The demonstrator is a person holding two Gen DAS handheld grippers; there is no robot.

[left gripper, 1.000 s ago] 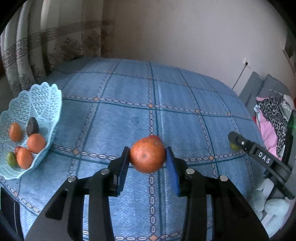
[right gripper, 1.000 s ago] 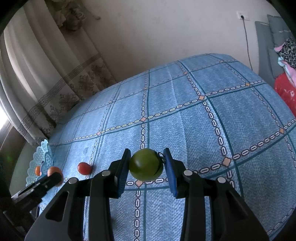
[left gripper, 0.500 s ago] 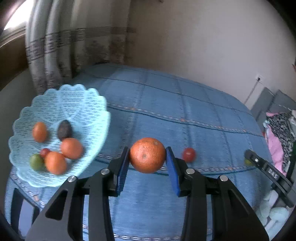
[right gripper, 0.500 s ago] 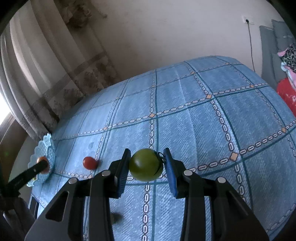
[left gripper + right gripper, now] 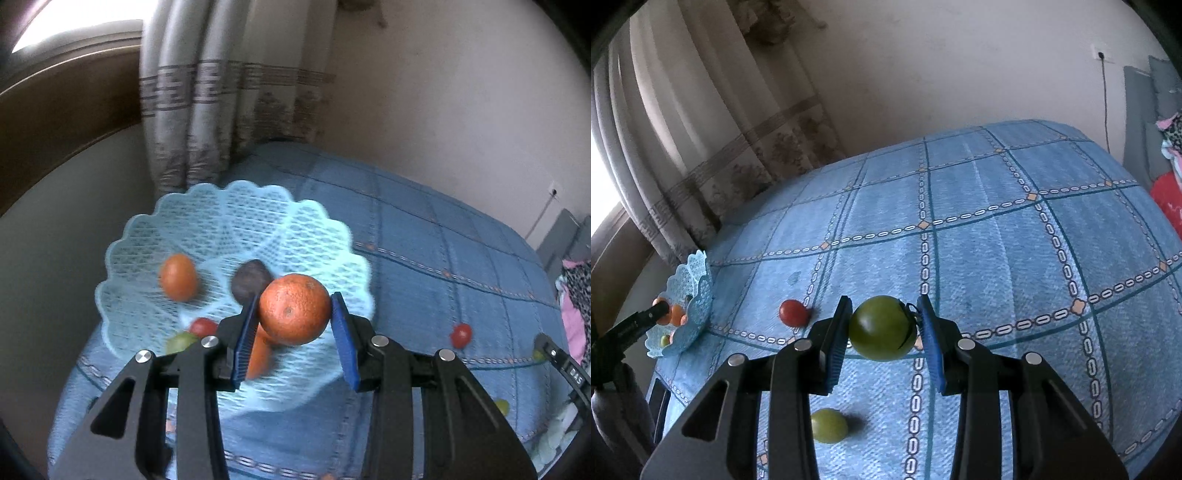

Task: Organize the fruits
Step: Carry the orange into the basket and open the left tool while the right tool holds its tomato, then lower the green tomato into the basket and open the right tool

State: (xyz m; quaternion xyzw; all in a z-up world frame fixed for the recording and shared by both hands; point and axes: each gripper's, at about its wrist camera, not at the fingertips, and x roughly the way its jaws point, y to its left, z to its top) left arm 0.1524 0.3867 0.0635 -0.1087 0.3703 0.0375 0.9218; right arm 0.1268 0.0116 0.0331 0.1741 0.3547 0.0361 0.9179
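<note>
Two fruits are in my grip at once. My left gripper (image 5: pixel 294 328) clamps an orange (image 5: pixel 294 308) between its blue pads, held above the near side of the pale blue lattice basket (image 5: pixel 325 236). My right gripper (image 5: pixel 884 330) is closed on a green tomato (image 5: pixel 882 327), raised over the blue checked bedspread (image 5: pixel 997 258) and well apart from the basket, which sits at the bed's left edge in that view.

Inside the basket I can make out a smaller orange fruit (image 5: pixel 178 277), a dark plum-like fruit (image 5: pixel 251 280), a small red fruit (image 5: pixel 202 326) and a green one (image 5: pixel 180 341), with another orange piece partly hidden behind my left pad. Loose on the bedspread lie a red cherry tomato (image 5: pixel 793 313) and a second green tomato (image 5: pixel 828 425).

The left view is blurred, so I judge the orange's height over the basket only roughly. If I let go too high, it could strike the fruit below and bounce over the shallow scalloped rim. The basket rests near the bed's edge on soft bedding, so a heavy drop on its near side might tip it. The right gripper's tomato is smooth and round; squeezing harder could split it, easing off could let it roll free.
</note>
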